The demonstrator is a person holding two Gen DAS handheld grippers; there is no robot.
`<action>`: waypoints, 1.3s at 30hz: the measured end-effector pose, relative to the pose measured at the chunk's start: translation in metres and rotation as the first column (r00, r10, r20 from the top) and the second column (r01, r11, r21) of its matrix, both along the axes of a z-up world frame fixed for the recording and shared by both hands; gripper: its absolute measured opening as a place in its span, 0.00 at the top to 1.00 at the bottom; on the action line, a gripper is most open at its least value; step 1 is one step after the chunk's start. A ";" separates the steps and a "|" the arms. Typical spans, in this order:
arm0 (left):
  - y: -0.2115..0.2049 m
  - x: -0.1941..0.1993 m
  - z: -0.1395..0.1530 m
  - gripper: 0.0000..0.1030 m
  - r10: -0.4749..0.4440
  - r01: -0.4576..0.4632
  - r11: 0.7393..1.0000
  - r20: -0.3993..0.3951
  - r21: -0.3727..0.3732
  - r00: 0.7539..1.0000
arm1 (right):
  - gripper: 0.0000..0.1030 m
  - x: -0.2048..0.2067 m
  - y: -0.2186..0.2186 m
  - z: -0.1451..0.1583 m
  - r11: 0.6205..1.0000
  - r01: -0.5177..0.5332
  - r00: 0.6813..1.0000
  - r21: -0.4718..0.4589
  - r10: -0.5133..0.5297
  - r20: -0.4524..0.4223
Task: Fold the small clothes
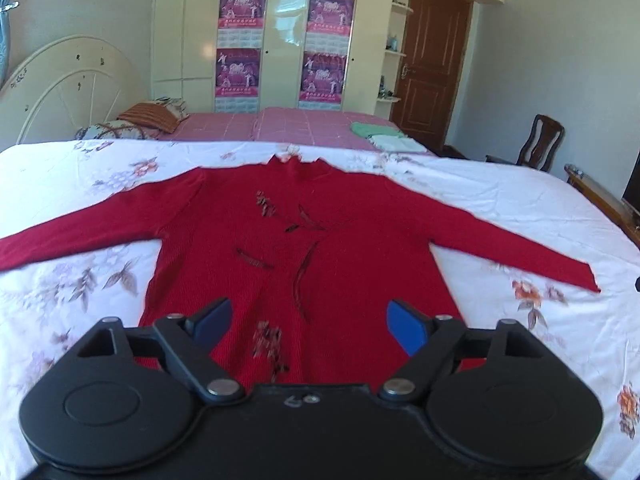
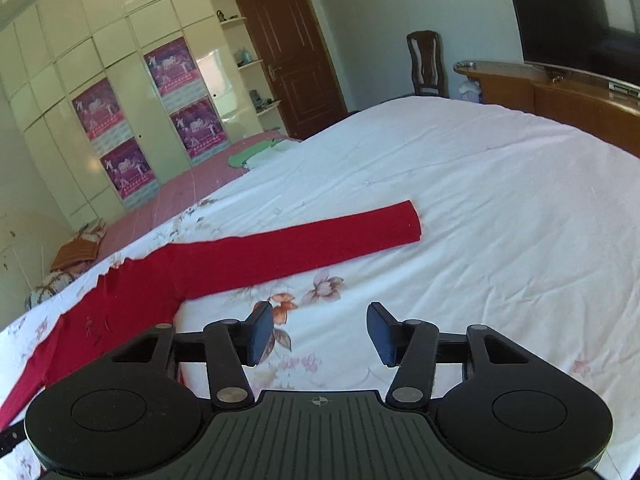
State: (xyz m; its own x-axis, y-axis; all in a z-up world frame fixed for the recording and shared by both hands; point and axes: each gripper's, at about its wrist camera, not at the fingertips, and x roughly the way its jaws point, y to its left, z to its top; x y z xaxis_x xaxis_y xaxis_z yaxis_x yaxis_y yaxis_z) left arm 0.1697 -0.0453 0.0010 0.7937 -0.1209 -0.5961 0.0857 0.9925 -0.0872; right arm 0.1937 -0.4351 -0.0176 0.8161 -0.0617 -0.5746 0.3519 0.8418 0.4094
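A red long-sleeved sweater with dark leaf embroidery lies flat and face up on the white floral sheet, both sleeves spread out sideways. My left gripper is open and empty, hovering above the sweater's lower hem. In the right wrist view the sweater's right sleeve stretches across the sheet, its cuff at the far end. My right gripper is open and empty, above bare sheet just below that sleeve and to the right of the sweater's body.
A pink checked bed cover lies beyond the sheet with folded green and white clothes and pillows on it. Wardrobe, door, wooden chair and a wooden desk stand around the bed.
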 end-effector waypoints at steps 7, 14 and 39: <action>-0.017 0.053 -0.009 0.02 0.045 -0.044 0.999 -0.026 0.021 0.999 | 0.49 0.062 -0.061 -0.030 0.986 0.081 0.996 0.144 -0.084 0.017; -0.044 0.091 -0.028 0.16 -0.006 0.005 1.000 -0.110 -0.007 0.994 | 0.49 0.092 -0.123 -0.091 0.909 0.222 0.975 0.354 -0.217 -0.055; 0.035 0.155 -0.058 0.20 0.139 -0.139 0.990 -0.266 0.019 0.954 | 0.96 0.134 -0.049 -0.052 0.993 -0.091 0.995 0.079 0.086 0.056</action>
